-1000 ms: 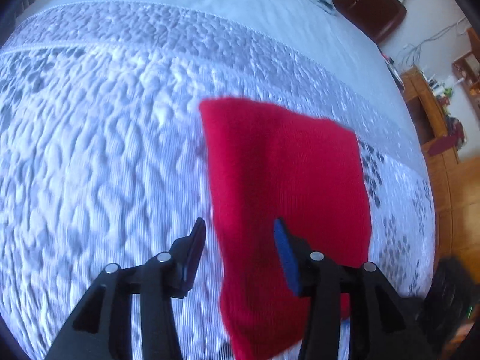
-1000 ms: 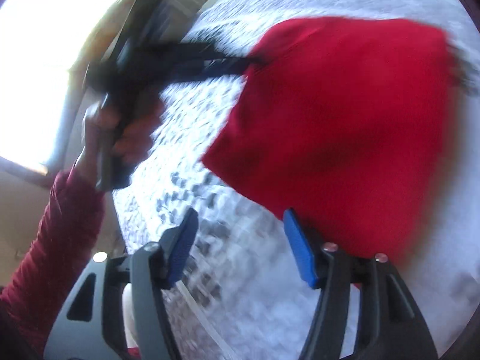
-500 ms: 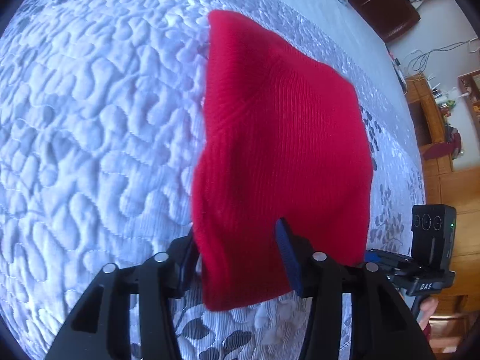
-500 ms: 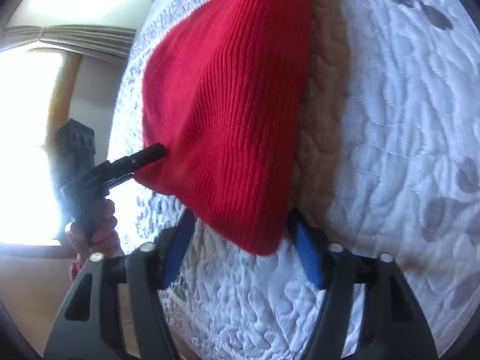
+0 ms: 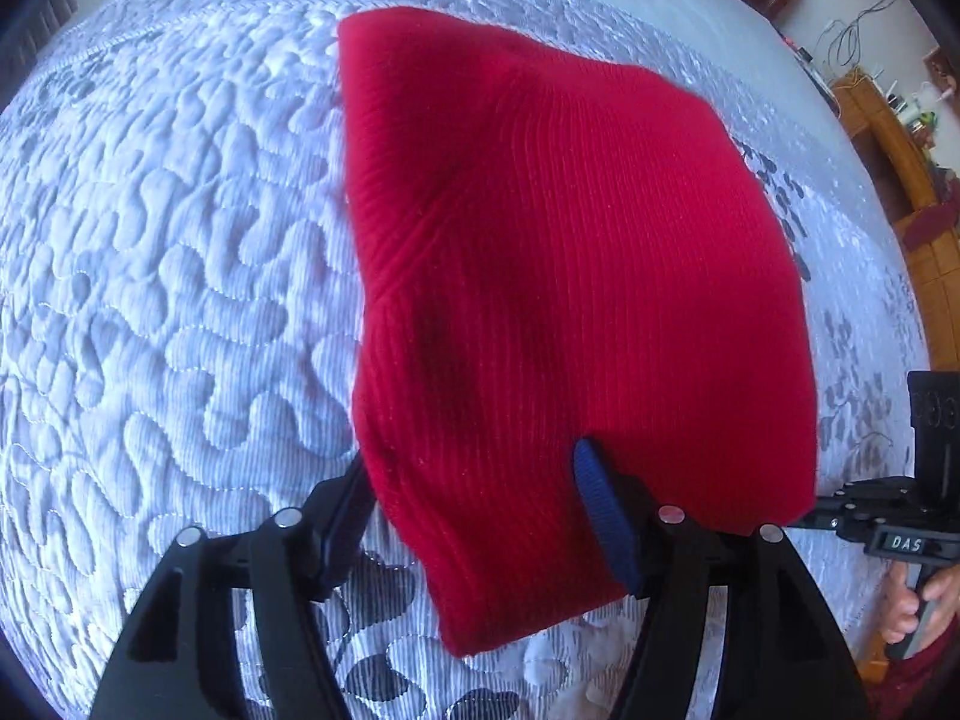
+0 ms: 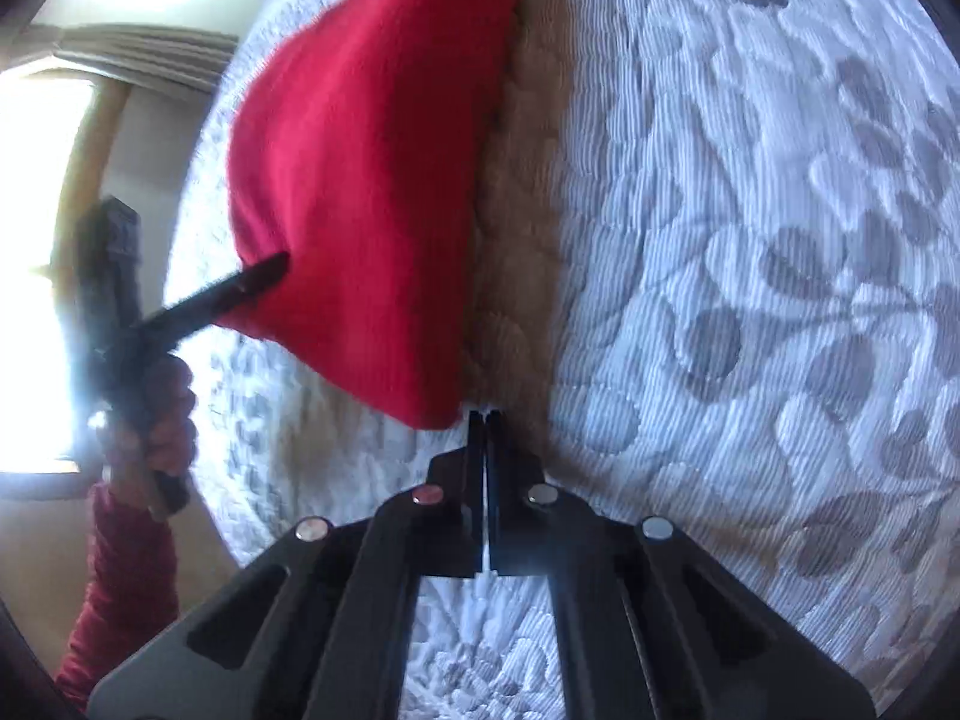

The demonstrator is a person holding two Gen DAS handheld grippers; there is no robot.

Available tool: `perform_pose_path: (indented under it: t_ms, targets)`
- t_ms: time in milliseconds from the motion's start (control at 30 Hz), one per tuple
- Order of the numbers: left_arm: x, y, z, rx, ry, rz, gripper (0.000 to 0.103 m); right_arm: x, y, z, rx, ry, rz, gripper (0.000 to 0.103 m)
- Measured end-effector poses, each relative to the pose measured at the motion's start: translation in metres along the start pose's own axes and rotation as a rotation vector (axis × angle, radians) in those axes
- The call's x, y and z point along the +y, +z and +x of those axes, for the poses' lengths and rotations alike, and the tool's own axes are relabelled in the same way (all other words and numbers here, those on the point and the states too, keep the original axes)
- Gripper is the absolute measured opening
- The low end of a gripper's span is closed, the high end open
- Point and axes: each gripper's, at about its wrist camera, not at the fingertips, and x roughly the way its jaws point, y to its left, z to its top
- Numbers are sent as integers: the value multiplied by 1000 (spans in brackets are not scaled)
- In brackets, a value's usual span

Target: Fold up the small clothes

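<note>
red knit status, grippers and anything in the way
Right gripper shut, empty, beside red knit corner. Left gripper opening, knit edge between fingers. Knit flat on quilt; nothing in the way.

Red knit garment [image 5: 570, 276] between opening left gripper [image 5: 474, 516] jaws

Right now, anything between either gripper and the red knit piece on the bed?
Nothing visible. The red knit garment lies on the quilted bedspread; its near corner sits between the left gripper's opening jaws. The right gripper is shut right at the garment's other near corner; whether it has pinched fabric isn't clear.
</note>
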Motion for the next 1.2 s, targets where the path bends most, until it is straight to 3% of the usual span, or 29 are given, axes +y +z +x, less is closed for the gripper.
perform_pose_path:
  t_ms: [100, 167, 233, 267, 333, 367, 500, 767, 1000, 1033, 1133, 1200]
  targets:
    - [16, 7, -16, 12, -124, -69, 65, 9, 10, -25, -64, 2, -29, 22]
    - [28, 14, -30, -28, -155, -104, 67, 10, 19, -40, -107, 9, -41, 53]
    - [38, 28, -39, -75, -146, -122, 68, 18, 40, -51, -156, 1, -48, 59]
    - [43, 35, -39, -80, -153, -141, 69, 22, 52, -54, -165, 19, -46, 67]
    - [51, 48, -30, -58, -200, -183, 70, 26, 71, -54, -178, 29, -33, 81]
    - [54, 52, -27, -53, -212, -202, 69, 26, 82, -55, -179, 20, -34, 84]
    - [54, 74, -18, -81, -263, -229, 69, 26, 113, -38, -147, -1, -16, 84]
    - [50, 95, 7, -39, -273, -225, 70, 16, 127, -18, -108, 3, -21, 84]
    - [50, 98, 18, -22, -321, -228, 82, 20, 142, 5, -77, 56, 12, 81]
    - [49, 100, 19, -20, -318, -232, 82, 20, 144, 8, -75, 43, 17, 78]
    - [44, 103, 22, -16, -303, -221, 84, 19, 145, 10, -87, -6, 10, 42]
    - [42, 103, 20, -20, -290, -215, 84, 14, 141, 2, -96, 14, 10, 30]
